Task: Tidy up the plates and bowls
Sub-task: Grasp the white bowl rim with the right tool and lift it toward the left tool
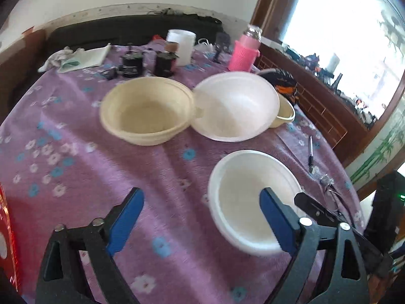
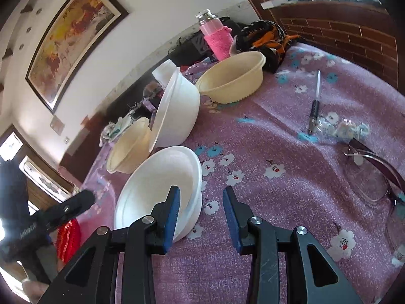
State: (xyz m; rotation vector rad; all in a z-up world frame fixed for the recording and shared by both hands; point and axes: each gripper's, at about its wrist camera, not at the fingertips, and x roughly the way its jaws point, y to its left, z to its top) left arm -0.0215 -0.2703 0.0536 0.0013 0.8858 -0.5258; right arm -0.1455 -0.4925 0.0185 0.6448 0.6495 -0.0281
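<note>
Right gripper [image 2: 201, 215] jaws open astride white bowl [image 2: 162, 190] rim; should be squeezed squarely. Left gripper [image 1: 202, 223] open, empty.

A home living room: framed painting [image 2: 73, 40] on the wall, floral tablecloth [image 2: 278, 202], pink-sleeved bottle [image 2: 217, 38].

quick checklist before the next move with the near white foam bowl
1. Right gripper straddles the near white foam bowl's rim: ok.
2. Pads pressing on the rim: cannot tell.
3. Left gripper open, holding nothing: ok.
4. Tilted white foam bowl leans on the large cream plastic bowl, not settled: not ok.
5. Small cream plastic bowl upright on the purple flowered tablecloth: ok.
6. Black pen and glasses lie apart from the bowls: ok.
</note>
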